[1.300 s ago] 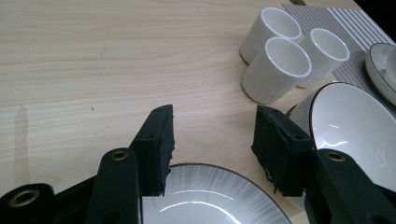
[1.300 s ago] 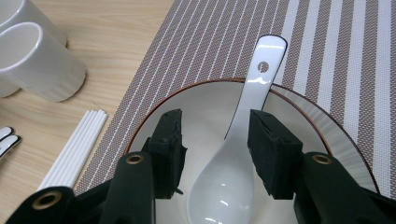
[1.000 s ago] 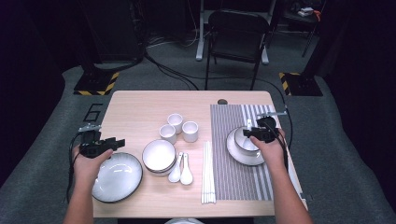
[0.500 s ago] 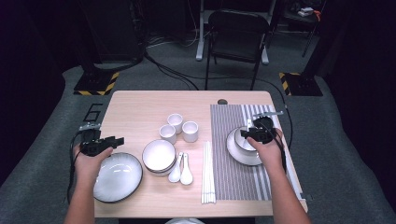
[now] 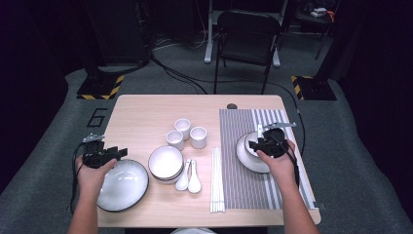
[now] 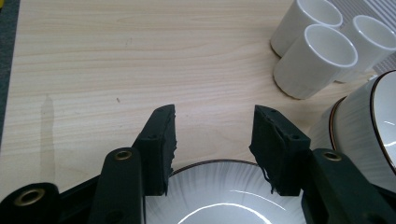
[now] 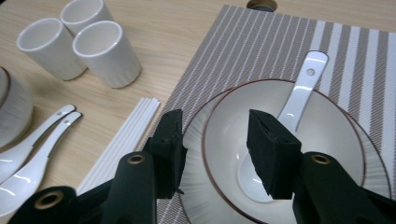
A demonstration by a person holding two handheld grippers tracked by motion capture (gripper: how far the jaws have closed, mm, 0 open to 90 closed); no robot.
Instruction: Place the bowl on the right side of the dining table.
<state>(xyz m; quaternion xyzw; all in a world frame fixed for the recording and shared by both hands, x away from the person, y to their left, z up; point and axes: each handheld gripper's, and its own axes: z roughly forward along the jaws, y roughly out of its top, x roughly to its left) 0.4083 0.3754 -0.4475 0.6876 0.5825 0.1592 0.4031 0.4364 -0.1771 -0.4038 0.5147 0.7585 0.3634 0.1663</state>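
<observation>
My left gripper [image 5: 118, 152] [image 6: 212, 116] hovers open over the far rim of a white ribbed plate [image 5: 124, 187] [image 6: 224, 191] at the table's front left. Its jaws have just been opening a little, with nothing between them. My right gripper [image 5: 255, 144] [image 7: 212, 119] stands open over a white bowl [image 5: 245, 146] [image 7: 327, 135] that rests on a plate [image 5: 253, 166] on the striped placemat [image 5: 243, 190]. One jaw is outside the bowl's near rim, the other inside, neither pressing. A white spoon [image 7: 299, 98] lies in the bowl.
Three white cups [image 5: 187, 132] stand mid-table. A stack of bowls [image 5: 165, 162], two white spoons [image 5: 189, 178] and white chopsticks [image 5: 216, 180] lie between the plate and the placemat. A chair [image 5: 248, 34] stands beyond the table.
My right gripper has drifted slightly left and nearer over the bowl. The left hand has stayed by the plate's rim.
</observation>
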